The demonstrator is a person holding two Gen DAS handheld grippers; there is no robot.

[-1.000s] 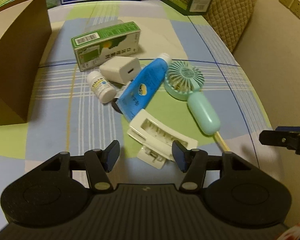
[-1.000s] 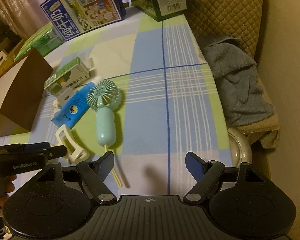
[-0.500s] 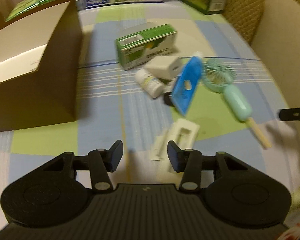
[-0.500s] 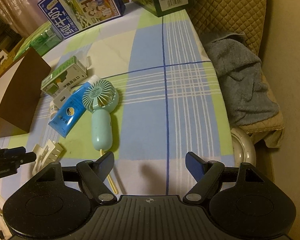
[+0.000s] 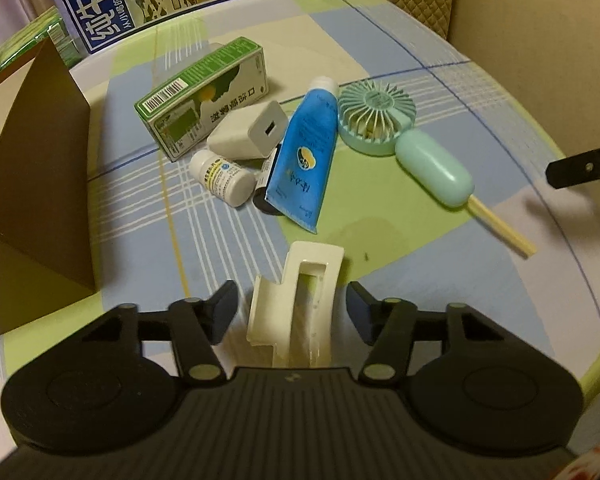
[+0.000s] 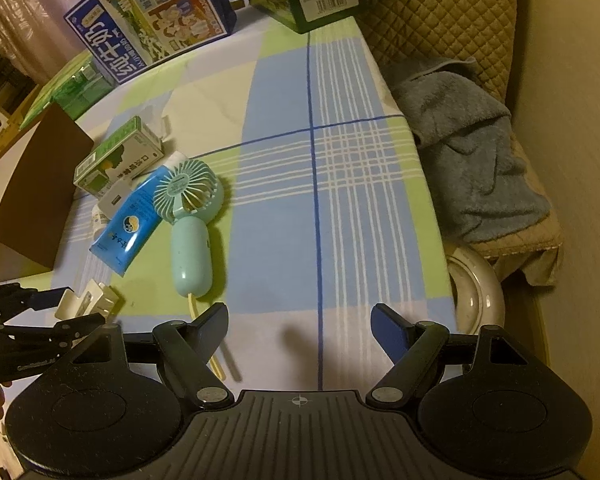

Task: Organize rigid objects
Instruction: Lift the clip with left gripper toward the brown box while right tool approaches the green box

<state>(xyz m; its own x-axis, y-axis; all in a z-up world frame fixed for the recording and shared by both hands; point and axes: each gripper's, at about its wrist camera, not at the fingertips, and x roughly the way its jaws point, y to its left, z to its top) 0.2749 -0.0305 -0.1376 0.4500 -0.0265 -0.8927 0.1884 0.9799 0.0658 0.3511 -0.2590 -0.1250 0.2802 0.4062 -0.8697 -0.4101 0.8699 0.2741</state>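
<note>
Hair clip (image 5: 296, 300), cream plastic, lying on the checked cloth of the counter (image 5: 380, 280), straddled by the left tongs (image 5: 292, 306). Jaws opening at this moment, clip between them, a gap visible on each side, pads not pressing. Probably the pickup step, destination likely the brown cardboard box (image 5: 32, 168) to the left. Best closed across the clip's two long flanks rather than over the raised lever side, which looks apt to spring or twist out. Worth centring first: clip sits a little nearer the left pad. Then lifted straight up before swinging left, clear of the box wall. Remaining clutter just beyond: blue tube (image 5: 306, 152), white pill bottle (image 5: 222, 178), white charger block (image 5: 248, 132), green carton (image 5: 204, 96), mint handheld fan (image 5: 400, 136) with a pale strap. Right tongs (image 6: 298, 326) spread wide over bare cloth, holding nothing, well apart from the pile; best kept there, out of the lift path.
</note>
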